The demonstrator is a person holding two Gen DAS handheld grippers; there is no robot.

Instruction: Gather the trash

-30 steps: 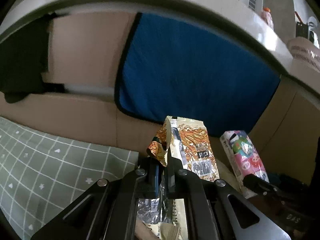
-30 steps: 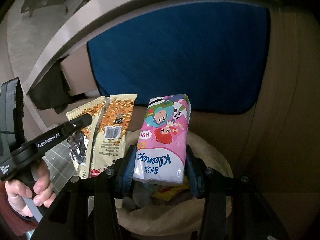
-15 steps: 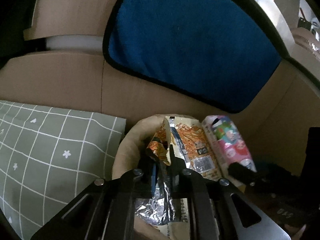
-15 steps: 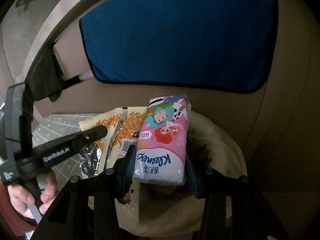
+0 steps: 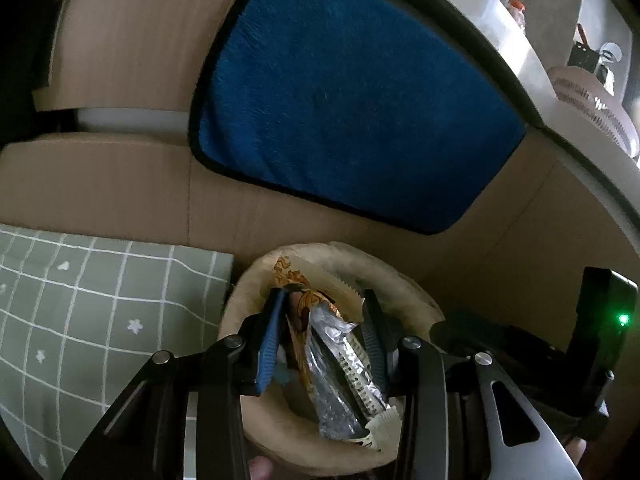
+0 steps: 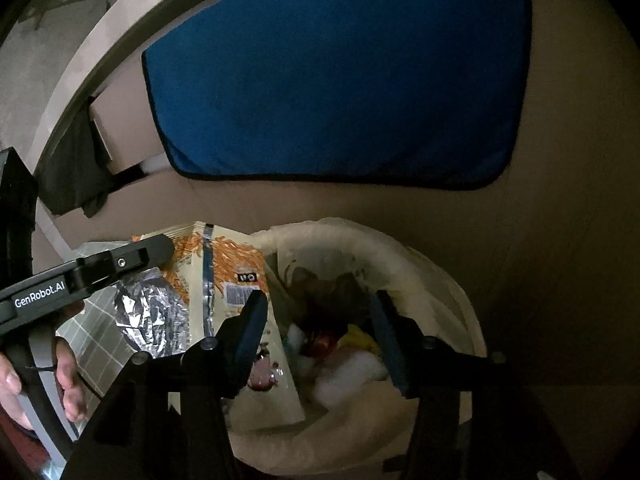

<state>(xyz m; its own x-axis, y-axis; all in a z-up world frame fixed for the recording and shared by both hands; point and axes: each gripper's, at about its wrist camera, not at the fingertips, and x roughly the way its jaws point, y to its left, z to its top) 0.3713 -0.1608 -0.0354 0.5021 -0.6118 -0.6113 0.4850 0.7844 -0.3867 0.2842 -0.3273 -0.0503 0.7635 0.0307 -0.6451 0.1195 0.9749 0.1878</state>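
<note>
A bin with a cream liner (image 5: 404,284) sits below both grippers. My left gripper (image 5: 324,296) hangs over it, its jaws opening. An orange-and-silver snack wrapper (image 5: 336,364) stands loose between them, its lower end in the bin. In the right wrist view the same wrapper (image 6: 224,268) leans at the bin's left rim (image 6: 436,276), beside the left gripper's finger (image 6: 148,250). My right gripper (image 6: 319,296) is over the bin's mouth, jaws opening, nothing between them. A pale pink-white blur (image 6: 352,370) lies among the trash below; it may be the tissue pack.
A blue mat (image 5: 352,104) lies on brown cardboard (image 5: 120,184) beyond the bin. A green checked cloth (image 5: 88,312) lies left of the bin. A white counter (image 5: 508,28) and a basket (image 5: 592,100) are far right. A person's hand (image 6: 68,380) holds the left gripper.
The left jaws spread apart and the snack wrapper sank lower into the bin. The right jaws widened and the pink tissue pack dropped out of them. Both views tipped down toward the bin.
</note>
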